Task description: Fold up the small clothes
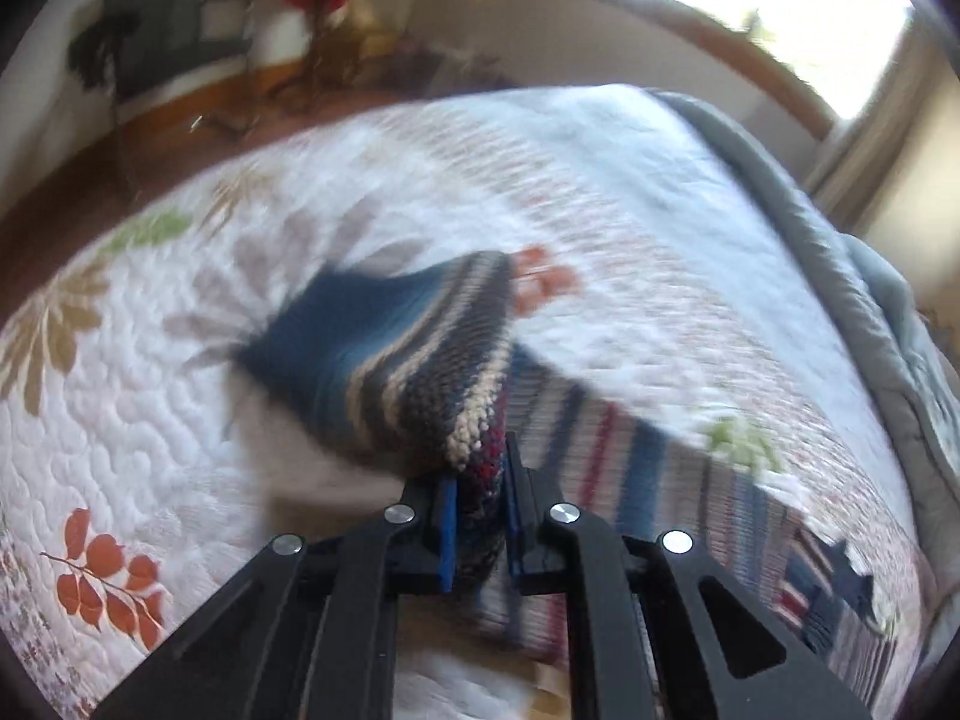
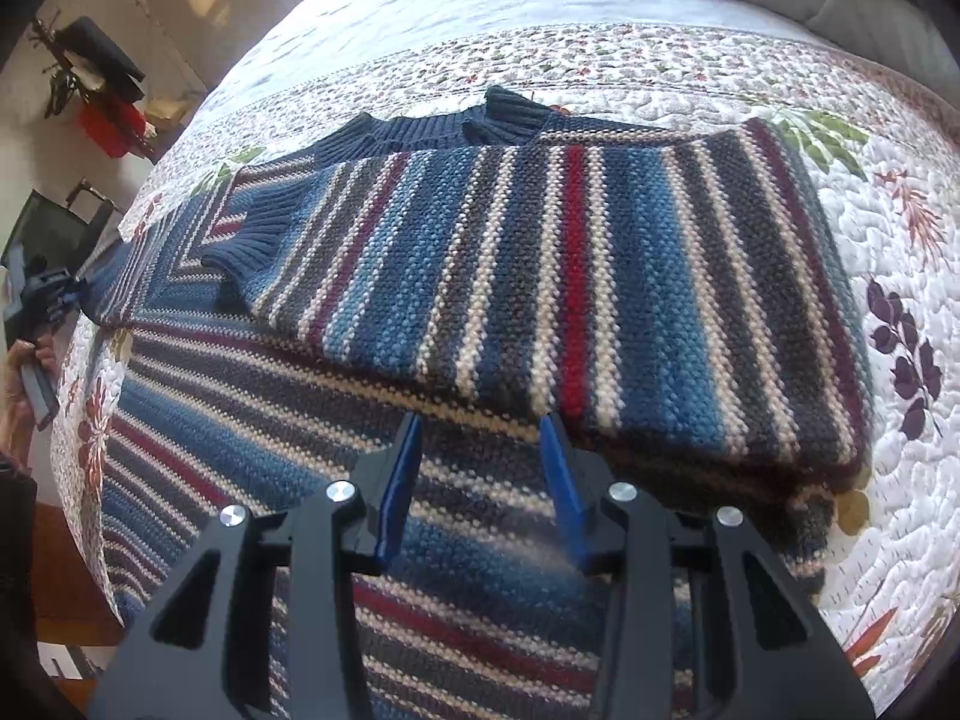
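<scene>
Left gripper (image 1: 480, 480) clenched on the sweater (image 2: 540, 276) sleeve (image 1: 384, 360); right gripper (image 2: 483, 444) released.
Sleeve runs ahead-left from the left jaws; the body lies just ahead of the right jaws.

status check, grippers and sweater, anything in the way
Left gripper shut on striped sweater, sleeve lifted off the quilt. Right gripper open above the sweater, one side already folded over. Nothing in the way.

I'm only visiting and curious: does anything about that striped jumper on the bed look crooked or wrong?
Nothing looks damaged. The striped sweater is simply half folded: one side is laid over its body, while the left gripper pinches and lifts the other sleeve off the quilt. The right gripper is open above it.
</scene>
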Available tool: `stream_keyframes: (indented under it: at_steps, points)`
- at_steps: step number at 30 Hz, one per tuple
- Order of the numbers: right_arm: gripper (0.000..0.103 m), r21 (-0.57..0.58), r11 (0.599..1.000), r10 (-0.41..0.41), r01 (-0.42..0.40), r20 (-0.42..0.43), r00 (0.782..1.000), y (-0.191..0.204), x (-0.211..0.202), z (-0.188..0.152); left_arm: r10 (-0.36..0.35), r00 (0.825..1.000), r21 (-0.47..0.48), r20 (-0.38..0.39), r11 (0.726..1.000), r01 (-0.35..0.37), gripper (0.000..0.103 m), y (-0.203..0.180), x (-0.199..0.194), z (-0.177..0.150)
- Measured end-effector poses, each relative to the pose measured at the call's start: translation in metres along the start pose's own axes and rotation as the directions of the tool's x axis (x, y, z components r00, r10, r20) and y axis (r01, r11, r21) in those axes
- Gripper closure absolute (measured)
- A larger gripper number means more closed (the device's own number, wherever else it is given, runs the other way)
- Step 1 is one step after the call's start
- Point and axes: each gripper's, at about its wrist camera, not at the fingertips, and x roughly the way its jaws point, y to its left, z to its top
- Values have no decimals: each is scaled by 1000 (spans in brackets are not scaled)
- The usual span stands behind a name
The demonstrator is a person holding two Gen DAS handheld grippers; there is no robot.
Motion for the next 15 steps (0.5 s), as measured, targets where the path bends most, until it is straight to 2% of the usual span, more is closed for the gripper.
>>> stream_keyframes:
  at_steps: [3, 7, 12, 15]
  points:
    - [62, -4, 1000, -4, 4, 15, 1000, -3, -7, -4, -47, 998, 73, 35, 996, 45, 91, -38, -21, -6]
    - [62, 3, 1000, 14, -14, 37, 999, -11, -20, -9, -137, 988, 190, 66, 974, 123, 91, -107, -50, -26]
    - [62, 7, 1000, 20, -20, 63, 998, -23, -34, -18, -270, 962, 307, 48, 920, 243, 91, -186, -78, -64]
    - [62, 12, 1000, 24, -25, 75, 997, -31, -41, -23, -321, 947, 365, 29, 885, 289, 91, -225, -87, -88]
